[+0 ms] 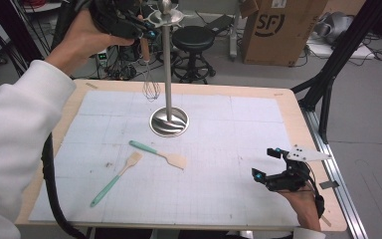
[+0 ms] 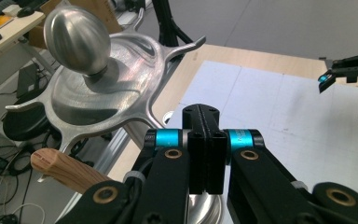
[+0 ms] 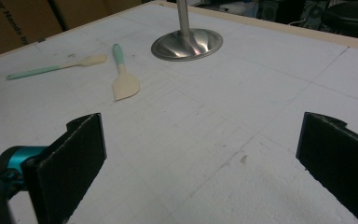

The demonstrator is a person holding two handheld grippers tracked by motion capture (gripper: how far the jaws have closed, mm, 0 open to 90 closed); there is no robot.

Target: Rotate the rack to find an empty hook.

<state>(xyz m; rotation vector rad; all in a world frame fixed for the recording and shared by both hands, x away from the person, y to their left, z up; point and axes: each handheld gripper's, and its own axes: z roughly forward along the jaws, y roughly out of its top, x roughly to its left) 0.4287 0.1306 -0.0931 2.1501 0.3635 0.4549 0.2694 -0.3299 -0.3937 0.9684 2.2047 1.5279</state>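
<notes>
Left gripper (image 1: 146,31), jaws fully closed, sits beside the rack's hooked top plate (image 2: 98,93); the whisk (image 1: 150,82) hangs just below it, apparently from a hook, not gripped. Right gripper (image 1: 267,165) rests open, well apart from the two spatulas.

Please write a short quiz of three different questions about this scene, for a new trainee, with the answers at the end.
1. True or false: the right gripper holds the spatula.
2. Where does the whisk hang? A) from the top of the steel utensil stand; B) from the table edge; C) from the right gripper.
3. Fill in: the left gripper has its jaws ____, beside the stand's top.

Key
1. False. Its jaws stand open above the mat; the spatula lies apart, next to the green-handled fork-shaped turner.
2. A
3. shut
</notes>
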